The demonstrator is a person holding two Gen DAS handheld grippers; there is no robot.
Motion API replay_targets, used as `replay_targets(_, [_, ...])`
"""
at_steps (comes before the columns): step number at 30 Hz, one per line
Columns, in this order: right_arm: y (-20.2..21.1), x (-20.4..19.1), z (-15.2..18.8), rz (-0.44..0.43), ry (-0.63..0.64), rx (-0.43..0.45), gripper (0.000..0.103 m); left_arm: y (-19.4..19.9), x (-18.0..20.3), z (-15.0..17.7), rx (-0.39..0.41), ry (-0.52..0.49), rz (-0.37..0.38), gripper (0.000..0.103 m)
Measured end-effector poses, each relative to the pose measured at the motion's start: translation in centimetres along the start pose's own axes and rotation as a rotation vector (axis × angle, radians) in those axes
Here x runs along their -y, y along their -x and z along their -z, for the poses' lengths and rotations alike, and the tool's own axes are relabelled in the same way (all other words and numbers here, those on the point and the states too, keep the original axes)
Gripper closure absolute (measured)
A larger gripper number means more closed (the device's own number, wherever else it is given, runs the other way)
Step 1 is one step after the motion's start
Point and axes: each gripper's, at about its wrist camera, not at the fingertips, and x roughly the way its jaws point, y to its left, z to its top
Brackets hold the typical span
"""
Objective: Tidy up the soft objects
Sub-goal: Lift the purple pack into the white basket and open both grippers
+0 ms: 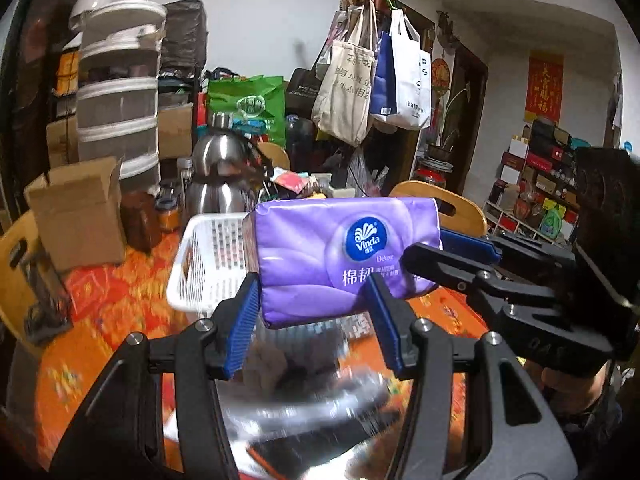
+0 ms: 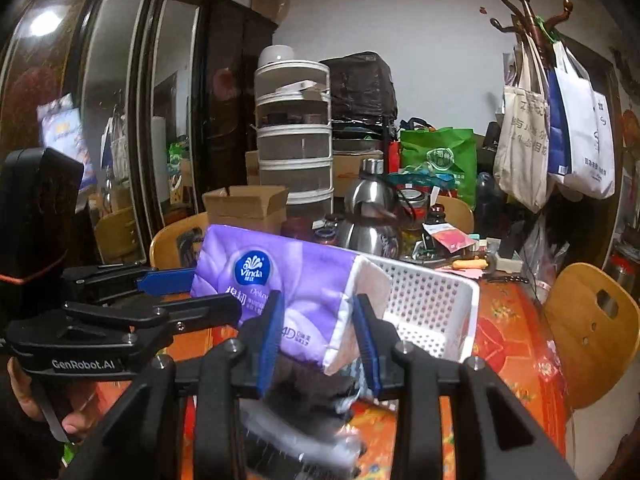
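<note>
Both tongs are clenched on the purple pack (image 1: 344,264): the left tongs (image 1: 312,320) pinch its near edge at 6 o'clock in their own view, and the right tongs (image 2: 318,328) grip the opposite end. The pack hangs in the air above the desk (image 1: 120,300), with the white basket (image 1: 208,264) just behind it at about 10 o'clock.

The step in hand looks like carrying the pack to the basket. Move both hands together and level so the soft wrap does not twist or slip. Bring it squarely over the rim, lower it inside, then release both ends at once.
</note>
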Motion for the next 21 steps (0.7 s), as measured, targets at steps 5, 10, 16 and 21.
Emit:
replay_targets(5, [-2.5, 2.5, -3.6, 0.016, -0.021, -0.028, 0.069, -4.0, -0.8, -5.1, -0.030, -0.019, 0.011, 0.051])
replay_targets(10, [-6.6, 4.8, -4.6, 0.012, -0.031, -0.101, 0.069, -9.3, -2.4, -7.8, -0.097, 0.001, 0.000, 0.050])
replay_targets(16, [-10.3, 6.6, -3.4, -0.017, -0.090, -0.170, 0.069, -14.3, -4.5, -7.3, -0.150, 0.026, -0.013, 0.050])
replay_targets(21, [-12.1, 7.2, -3.2, -0.005, -0.096, -0.194, 0.068, -16.8, -6.0, -6.5, -0.182, 0.071, 0.000, 0.049])
